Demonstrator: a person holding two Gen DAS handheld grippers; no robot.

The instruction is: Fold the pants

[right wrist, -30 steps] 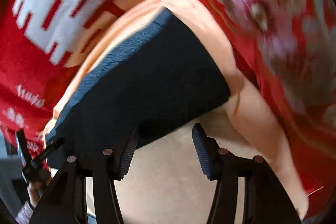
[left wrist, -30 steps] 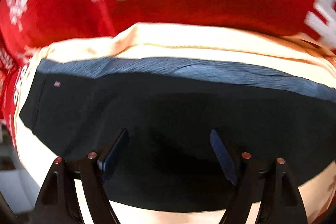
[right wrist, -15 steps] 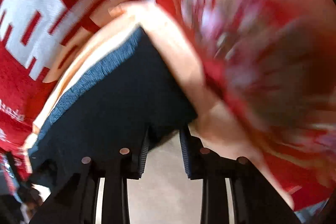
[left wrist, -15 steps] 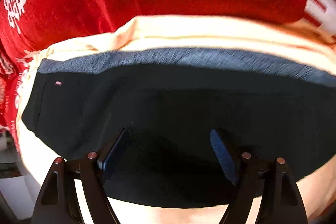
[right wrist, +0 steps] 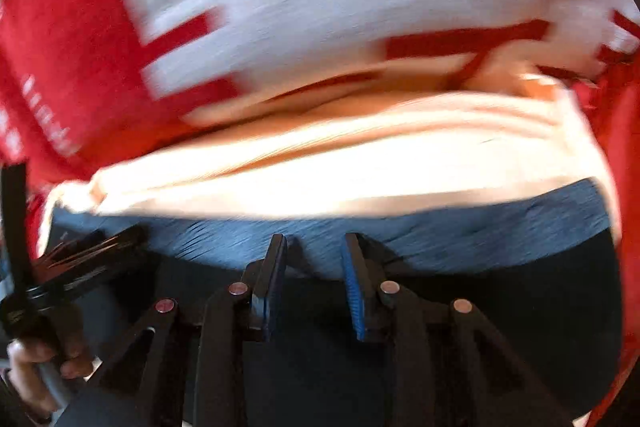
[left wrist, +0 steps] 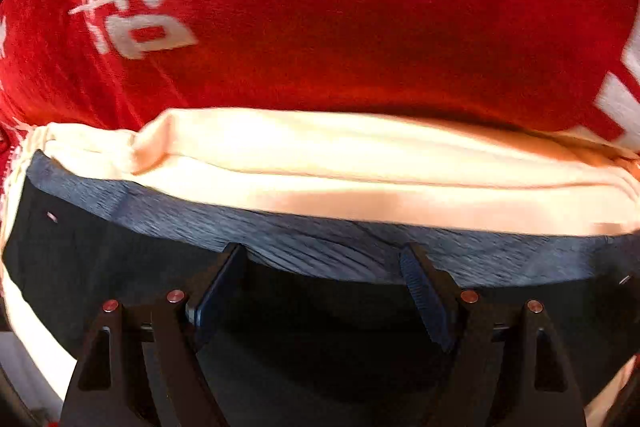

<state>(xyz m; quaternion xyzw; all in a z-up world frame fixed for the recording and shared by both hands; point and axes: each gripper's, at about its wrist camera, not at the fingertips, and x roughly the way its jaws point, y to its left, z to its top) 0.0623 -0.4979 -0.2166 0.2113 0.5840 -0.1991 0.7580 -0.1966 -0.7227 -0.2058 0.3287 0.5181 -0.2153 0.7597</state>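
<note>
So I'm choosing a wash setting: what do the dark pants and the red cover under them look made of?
The pants look like matte black knit, likely cotton jersey, with a ribbed, heathered grey waistband. The red cover looks like soft woven or brushed fabric with white printed characters; blur leaves the weave uncertain.

The dark navy cloth pants (left wrist: 120,267) look matt, their ribbed waistband (left wrist: 320,243) coarser — the cream cloth sheet (left wrist: 360,171) smooth, the red printed blanket (left wrist: 360,27) fuzzy.
</note>
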